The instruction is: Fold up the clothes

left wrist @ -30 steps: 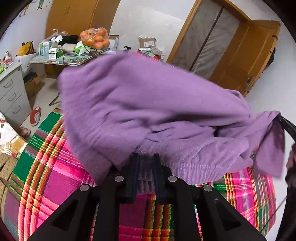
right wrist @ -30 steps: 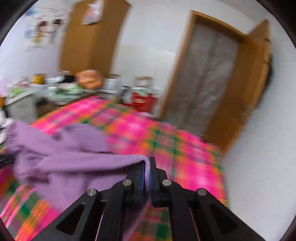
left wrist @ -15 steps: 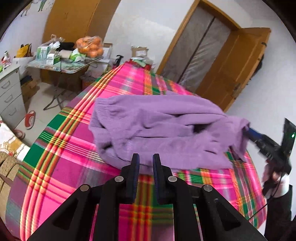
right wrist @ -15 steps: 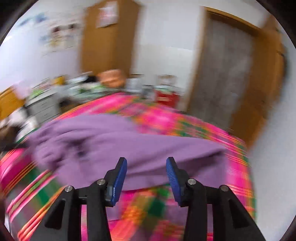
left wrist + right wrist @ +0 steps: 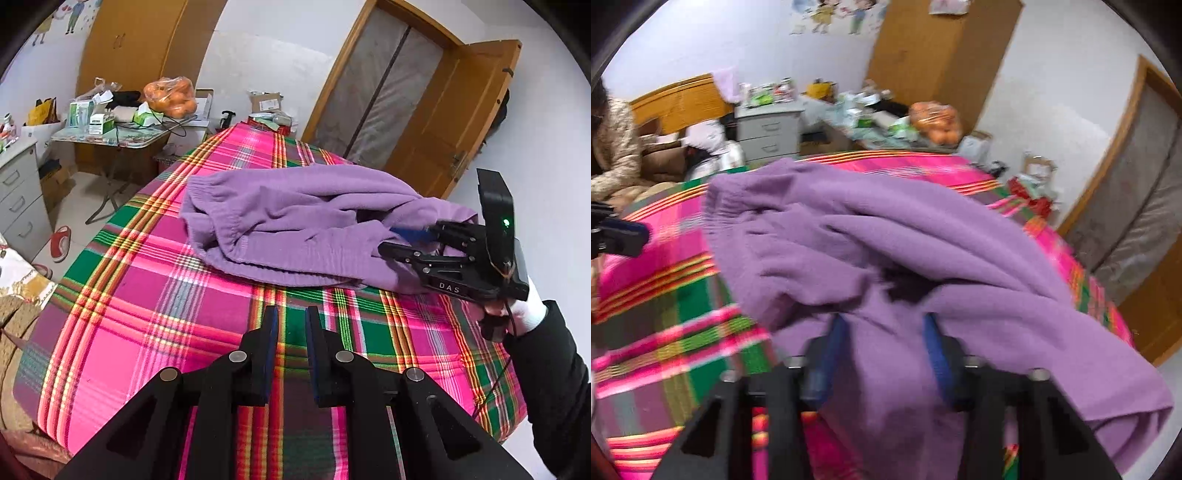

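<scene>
A purple sweater (image 5: 295,229) lies crumpled across the pink and green plaid bed cover (image 5: 147,295). My left gripper (image 5: 291,321) hovers over the cover just short of the sweater's near hem. Its pads stand a narrow gap apart with nothing between them. My right gripper (image 5: 388,239) is held by a gloved hand and pokes its tips into the sweater's right end. In the right wrist view the right gripper (image 5: 882,332) is open wide, with a fold of the sweater (image 5: 886,229) lying between and over its blue pads. The left gripper (image 5: 617,236) shows dark at the far left edge.
A cluttered folding table (image 5: 122,136) with a bag of oranges (image 5: 170,98) stands past the bed's far left corner. A grey drawer cabinet (image 5: 18,195) and slippers (image 5: 61,238) are on the left. A wooden door (image 5: 454,122) stands behind. A person (image 5: 613,147) sits at the left.
A second ago both grippers held the sweater up, shut on it. It has dropped onto the bed. The left gripper drew back; the right opened and pushed into the sweater's right end.
</scene>
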Tool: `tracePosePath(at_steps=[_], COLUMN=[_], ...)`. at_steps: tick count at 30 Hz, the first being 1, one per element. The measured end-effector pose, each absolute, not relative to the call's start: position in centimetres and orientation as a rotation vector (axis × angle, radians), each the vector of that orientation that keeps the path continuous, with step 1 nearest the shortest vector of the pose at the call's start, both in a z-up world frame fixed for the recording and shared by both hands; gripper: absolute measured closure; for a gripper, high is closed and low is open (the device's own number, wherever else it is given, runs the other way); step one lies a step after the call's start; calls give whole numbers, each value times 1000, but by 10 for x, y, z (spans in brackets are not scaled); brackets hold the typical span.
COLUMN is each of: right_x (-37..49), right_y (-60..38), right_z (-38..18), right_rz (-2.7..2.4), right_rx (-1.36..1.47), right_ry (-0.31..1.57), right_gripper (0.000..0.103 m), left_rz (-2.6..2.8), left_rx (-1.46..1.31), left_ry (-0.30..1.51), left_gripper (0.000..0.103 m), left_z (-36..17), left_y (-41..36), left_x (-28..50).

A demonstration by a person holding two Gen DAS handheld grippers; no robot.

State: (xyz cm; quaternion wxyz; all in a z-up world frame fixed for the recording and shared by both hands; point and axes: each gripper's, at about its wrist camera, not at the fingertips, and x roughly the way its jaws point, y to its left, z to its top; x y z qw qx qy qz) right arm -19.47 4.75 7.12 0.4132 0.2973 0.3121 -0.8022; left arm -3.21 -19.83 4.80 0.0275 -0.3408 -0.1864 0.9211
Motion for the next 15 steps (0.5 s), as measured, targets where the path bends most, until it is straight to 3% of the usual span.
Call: tracePosePath(at_steps=[5, 15], right_x=[-172, -86], right_y=[37, 40], right_z=[82, 169], right_rz=[-1984, -1942], right_rx=[754, 529], right_ry=[782, 648], right_gripper=[98, 101], left_rz=[2851, 2896], left_rx=[-1035, -961], left_ry=[-596, -664], left_gripper=[88, 88], left_z=[50, 65], left_y=[-203, -221], left_x=[-23, 4])
